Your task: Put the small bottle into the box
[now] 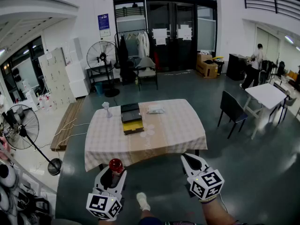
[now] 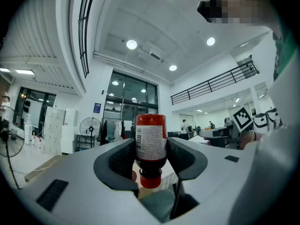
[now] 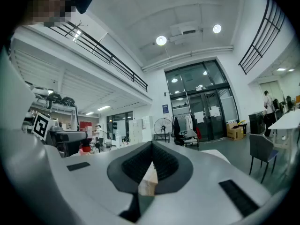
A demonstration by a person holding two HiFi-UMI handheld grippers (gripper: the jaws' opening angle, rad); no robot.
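My left gripper [image 1: 114, 172] hangs just short of the table [image 1: 173, 130], its ribbed dark pads set wide and clamped on the small bottle [image 2: 150, 142]. The bottle is round and glossy, red at both ends, with a white paper label whose print is too small to read. My right gripper [image 1: 192, 162], also short of the table, has its jaws pressed together on nothing. The box [image 1: 131, 118] lies on the table's far half, flat, black above yellow. I cannot tell whether it is open.
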